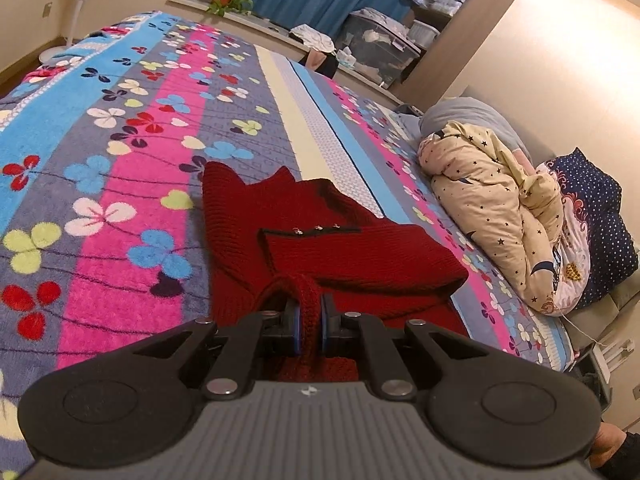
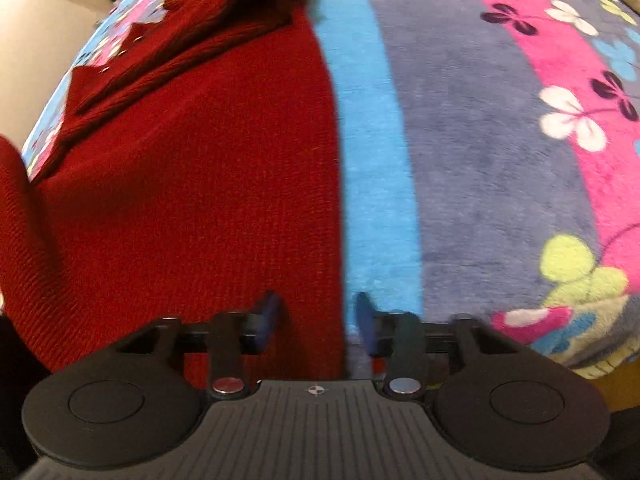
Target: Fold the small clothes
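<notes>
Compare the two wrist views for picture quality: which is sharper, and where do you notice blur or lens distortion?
Left wrist view: sharp, the red sweater's knit ribs are clear where the left gripper pinches it; fisheye bends the walls. Right wrist view: softer, smeared by blur, with the right gripper fuzzy and the blanket bulging like a dome.

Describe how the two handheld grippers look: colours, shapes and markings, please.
The left gripper and the right gripper look alike: matte black bodies with a grey ribbed top plate bearing a small white round mark, two large round black discs at the sides, black linkage arms with silver rivets, and fingers with blue pads. No cables or sleeves are visible.
</notes>
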